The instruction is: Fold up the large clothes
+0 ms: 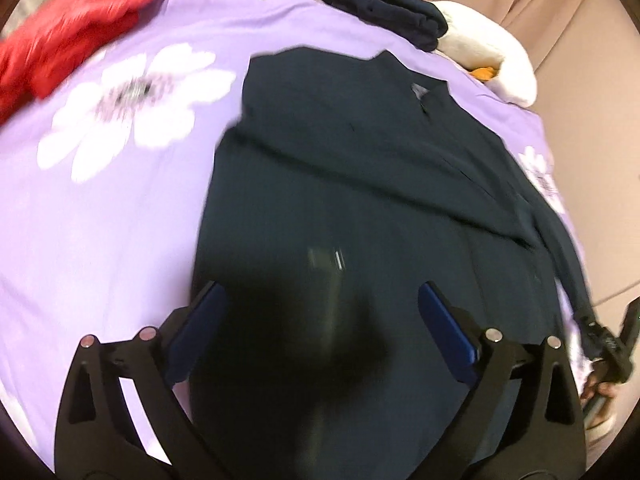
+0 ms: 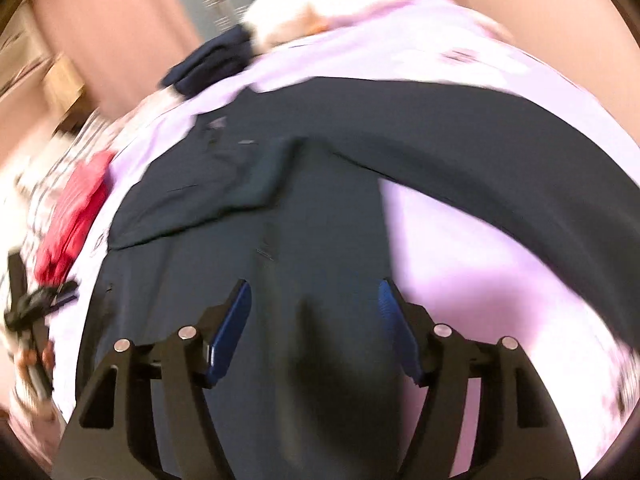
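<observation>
A large dark navy garment (image 1: 360, 184) lies spread on a purple floral sheet (image 1: 120, 208). One sleeve is folded across its chest; the other sleeve (image 2: 500, 152) stretches out to the right. My left gripper (image 1: 322, 300) is open and empty, hovering over the garment's lower body. My right gripper (image 2: 314, 300) is open and empty above the garment's body (image 2: 304, 220), near its right edge. Both views are blurred by motion. The other gripper (image 1: 612, 344) shows at the left wrist view's right edge.
A red garment (image 1: 68, 36) lies at the sheet's far left, also in the right wrist view (image 2: 76, 216). A folded navy garment (image 1: 384, 8) sits at the far edge beside a white plush toy (image 1: 492, 60). Pink curtains (image 1: 568, 12) hang behind.
</observation>
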`<action>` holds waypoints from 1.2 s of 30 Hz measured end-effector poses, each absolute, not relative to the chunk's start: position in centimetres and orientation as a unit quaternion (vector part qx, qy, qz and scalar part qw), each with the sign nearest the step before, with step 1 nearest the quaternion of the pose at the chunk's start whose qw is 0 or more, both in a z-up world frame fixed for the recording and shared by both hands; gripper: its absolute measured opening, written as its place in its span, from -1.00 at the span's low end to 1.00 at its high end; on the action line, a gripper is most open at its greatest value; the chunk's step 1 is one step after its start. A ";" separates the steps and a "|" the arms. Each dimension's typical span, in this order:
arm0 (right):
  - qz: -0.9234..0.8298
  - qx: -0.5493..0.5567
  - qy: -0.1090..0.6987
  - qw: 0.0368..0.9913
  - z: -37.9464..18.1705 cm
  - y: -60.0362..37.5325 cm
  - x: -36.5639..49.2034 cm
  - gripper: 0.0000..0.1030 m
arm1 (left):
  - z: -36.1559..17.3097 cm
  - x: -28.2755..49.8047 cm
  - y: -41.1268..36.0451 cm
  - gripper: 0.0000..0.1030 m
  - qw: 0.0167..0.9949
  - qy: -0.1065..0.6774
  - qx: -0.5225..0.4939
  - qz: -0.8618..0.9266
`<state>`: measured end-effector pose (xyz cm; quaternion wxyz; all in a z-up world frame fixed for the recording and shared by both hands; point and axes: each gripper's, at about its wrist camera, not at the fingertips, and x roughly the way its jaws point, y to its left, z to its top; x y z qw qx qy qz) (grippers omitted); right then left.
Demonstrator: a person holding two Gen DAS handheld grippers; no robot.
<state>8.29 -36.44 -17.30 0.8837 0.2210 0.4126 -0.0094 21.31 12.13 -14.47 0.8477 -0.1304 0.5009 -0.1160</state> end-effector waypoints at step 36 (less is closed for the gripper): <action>-0.275 0.545 0.133 0.781 -23.2 -53.9 -6.9 0.26 | -9.3 7.5 7.3 0.95 0.854 0.490 -0.116 -0.132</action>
